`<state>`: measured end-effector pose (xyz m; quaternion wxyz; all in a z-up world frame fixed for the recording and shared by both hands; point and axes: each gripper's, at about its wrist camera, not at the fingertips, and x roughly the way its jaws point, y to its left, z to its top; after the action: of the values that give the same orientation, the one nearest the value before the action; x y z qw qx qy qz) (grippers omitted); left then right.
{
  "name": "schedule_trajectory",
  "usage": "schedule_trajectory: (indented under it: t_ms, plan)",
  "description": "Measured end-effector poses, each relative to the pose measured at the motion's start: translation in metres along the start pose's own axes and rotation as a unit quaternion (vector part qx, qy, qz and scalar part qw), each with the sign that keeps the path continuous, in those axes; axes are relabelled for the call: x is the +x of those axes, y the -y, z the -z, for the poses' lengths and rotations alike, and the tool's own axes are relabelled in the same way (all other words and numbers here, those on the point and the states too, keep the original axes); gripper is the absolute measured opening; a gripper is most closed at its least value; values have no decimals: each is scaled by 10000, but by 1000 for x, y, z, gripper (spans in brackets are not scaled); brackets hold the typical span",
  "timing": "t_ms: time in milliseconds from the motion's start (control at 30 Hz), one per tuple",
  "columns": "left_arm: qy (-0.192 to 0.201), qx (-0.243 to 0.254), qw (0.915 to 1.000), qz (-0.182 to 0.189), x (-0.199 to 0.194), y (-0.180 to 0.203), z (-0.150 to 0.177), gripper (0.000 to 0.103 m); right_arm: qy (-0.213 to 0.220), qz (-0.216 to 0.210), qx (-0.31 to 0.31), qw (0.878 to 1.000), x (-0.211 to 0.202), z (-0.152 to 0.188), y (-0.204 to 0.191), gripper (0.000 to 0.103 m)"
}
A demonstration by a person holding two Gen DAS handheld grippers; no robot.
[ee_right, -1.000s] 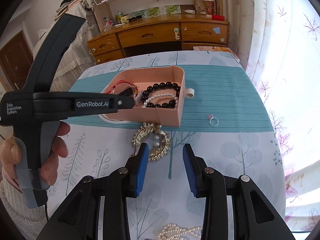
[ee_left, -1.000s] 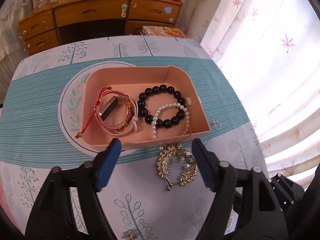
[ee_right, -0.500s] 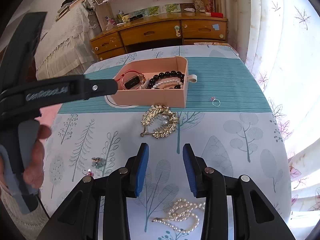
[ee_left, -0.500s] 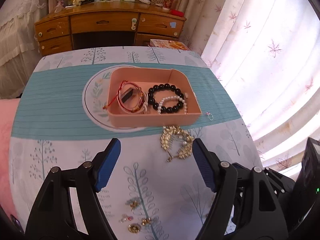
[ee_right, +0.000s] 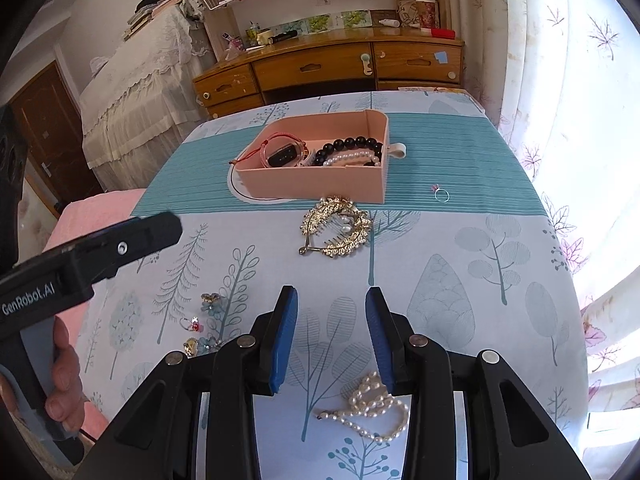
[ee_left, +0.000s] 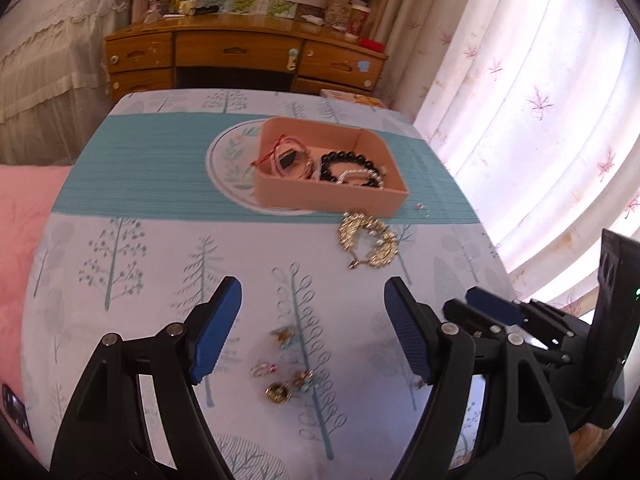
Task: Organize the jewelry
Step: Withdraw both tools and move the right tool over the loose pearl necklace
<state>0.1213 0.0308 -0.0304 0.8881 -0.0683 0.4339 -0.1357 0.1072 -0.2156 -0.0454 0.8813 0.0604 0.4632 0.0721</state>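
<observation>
My right gripper (ee_right: 331,334) hangs half open and empty, the pearl necklace (ee_right: 374,408) just below it; my left gripper (ee_left: 312,330) gapes wide, empty. I should drop squarely over the pearls, gathering several strands, then carry them to the pink box (ee_right: 316,188) at frame centre.

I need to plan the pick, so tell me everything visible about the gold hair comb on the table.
The gold hair comb looks like shiny metal: a curved band of small leaves with pale pearl-like beads near the middle and a row of thin teeth inside the curve. It lies flat on the tree-print tablecloth, just in front of the pink box, close to its front wall; whether they touch is unclear. Neither gripper touches it.
</observation>
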Motion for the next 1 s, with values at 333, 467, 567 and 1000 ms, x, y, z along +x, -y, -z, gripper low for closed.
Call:
schedule_trajectory:
  t_ms: [333, 467, 567, 1000]
  plan:
    - [-46, -21, 9993, -361, -3, -9, 34, 72, -145, -6, -77, 9999, 2, 16, 10, 36]
    - [-277, 63, 9988, -408, 5, -6, 44, 72, -253, 12, -155, 9996, 2, 22, 11, 36]
    - [-423, 131, 9981, -430, 8, -4, 52, 72, -345, 41, -229, 9991, 3, 24, 11, 36]
    - [-564, -44, 9966, -606, 3, -26, 75, 72, -730, 54, -178, 9972, 19, 34, 28, 36]
